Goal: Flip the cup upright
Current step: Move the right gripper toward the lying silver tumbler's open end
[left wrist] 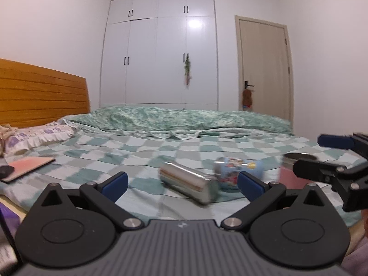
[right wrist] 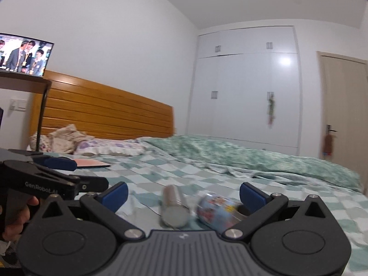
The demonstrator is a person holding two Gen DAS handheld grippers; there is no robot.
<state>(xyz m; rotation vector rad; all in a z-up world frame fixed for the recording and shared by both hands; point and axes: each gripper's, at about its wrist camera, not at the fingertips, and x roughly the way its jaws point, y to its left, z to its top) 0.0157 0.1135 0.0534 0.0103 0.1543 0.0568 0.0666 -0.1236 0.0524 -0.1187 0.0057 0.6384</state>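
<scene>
While both cameras are blurred, we record the bed (left wrist: 138,147) with its checked sheet, carrying three cups. A steel cup (left wrist: 188,185) and a cartoon-printed cup (left wrist: 237,171) lie on their sides, just beside each other; a pink cup (left wrist: 288,172) stands upright at the right. Left gripper (left wrist: 182,182) fingers spread, empty. Right gripper (right wrist: 183,195) fingers likewise spread, holding nothing.

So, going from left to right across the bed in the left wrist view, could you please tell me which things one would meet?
Pink notebook → silver cup lying on its side → cartoon-printed cup, also on its side → pink cup standing upright, by the right gripper.
</scene>
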